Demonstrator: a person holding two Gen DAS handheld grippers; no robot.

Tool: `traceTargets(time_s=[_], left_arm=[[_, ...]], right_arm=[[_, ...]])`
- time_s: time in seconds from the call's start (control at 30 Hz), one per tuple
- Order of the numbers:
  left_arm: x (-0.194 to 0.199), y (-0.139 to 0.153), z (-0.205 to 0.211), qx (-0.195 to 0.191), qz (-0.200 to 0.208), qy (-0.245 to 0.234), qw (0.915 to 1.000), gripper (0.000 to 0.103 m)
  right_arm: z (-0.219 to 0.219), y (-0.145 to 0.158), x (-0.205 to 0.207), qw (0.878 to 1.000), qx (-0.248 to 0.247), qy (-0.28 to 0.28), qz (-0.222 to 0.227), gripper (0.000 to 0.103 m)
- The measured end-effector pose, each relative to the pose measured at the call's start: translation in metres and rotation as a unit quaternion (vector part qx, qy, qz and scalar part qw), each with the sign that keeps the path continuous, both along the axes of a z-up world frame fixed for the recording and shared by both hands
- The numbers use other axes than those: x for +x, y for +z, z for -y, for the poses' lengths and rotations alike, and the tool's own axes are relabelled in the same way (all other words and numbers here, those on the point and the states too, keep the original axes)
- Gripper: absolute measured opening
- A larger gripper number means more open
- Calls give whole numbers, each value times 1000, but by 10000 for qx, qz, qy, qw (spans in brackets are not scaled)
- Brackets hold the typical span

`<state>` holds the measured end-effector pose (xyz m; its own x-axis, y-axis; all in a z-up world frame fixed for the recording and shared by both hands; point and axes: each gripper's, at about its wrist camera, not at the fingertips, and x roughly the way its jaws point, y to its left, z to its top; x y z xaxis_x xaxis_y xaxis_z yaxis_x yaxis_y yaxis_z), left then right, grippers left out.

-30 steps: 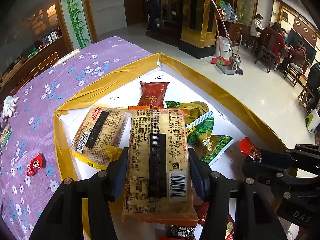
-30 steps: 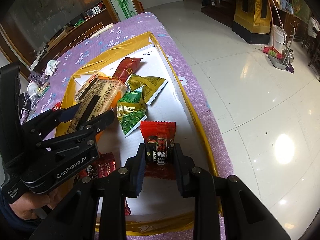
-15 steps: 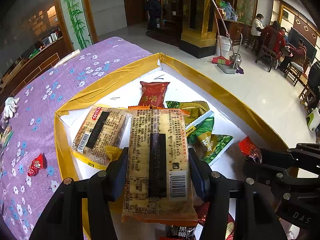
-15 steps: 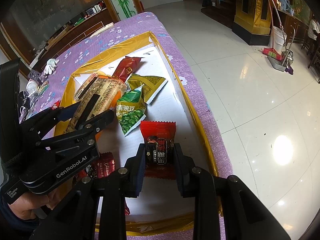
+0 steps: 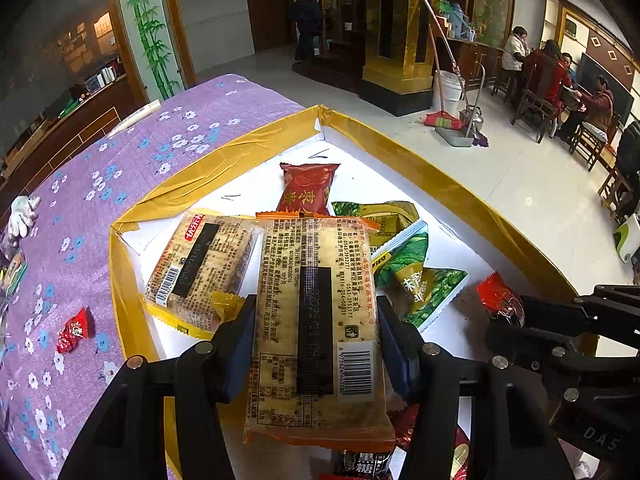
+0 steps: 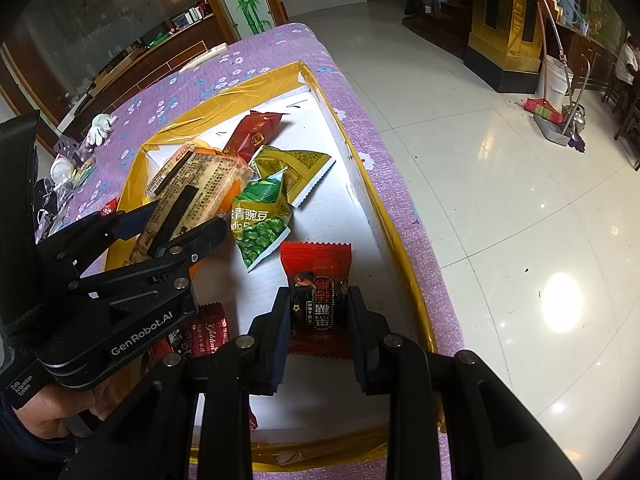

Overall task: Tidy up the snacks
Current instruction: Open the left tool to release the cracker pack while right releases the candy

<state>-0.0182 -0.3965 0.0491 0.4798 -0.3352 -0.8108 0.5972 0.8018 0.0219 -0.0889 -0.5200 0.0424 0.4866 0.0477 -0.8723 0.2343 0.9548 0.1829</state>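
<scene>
My left gripper (image 5: 316, 344) is shut on a long cracker pack (image 5: 316, 320) with an orange edge and holds it above the white tray (image 5: 256, 184). It also shows in the right wrist view (image 6: 188, 196). A second cracker pack (image 5: 200, 264) lies in the tray to its left. My right gripper (image 6: 318, 320) is shut on a small red snack packet (image 6: 318, 280), seen from the left wrist view (image 5: 500, 300) at the right. A dark red packet (image 5: 308, 188), a yellow-green packet (image 6: 296, 168) and a green pea packet (image 6: 260, 228) lie mid-tray.
The tray has gold-taped walls (image 6: 384, 216) and sits on a purple flowered tablecloth (image 5: 120, 168) near the table's edge. A small red candy (image 5: 76, 330) lies on the cloth outside the tray. Dark red packets (image 6: 204, 332) lie at the tray's near end. Tiled floor lies to the right.
</scene>
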Motion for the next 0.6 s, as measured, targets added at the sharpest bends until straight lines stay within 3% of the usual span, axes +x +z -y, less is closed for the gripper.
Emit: traceTargets(time_s=[0.1,0.2,0.6], left_arm=[[1,1,-2,-7,37,21,10000,61],[2,5,-6,-51,117,81,9999,74],[3,21,-21,-232,349,33,9991,75]], right_arm=[[-1,1,0,10000,-17,29,-9,27],[0,2,-2,10000,8,28,6,30],[-2,17,-10,9996,-71,-124,255,32]])
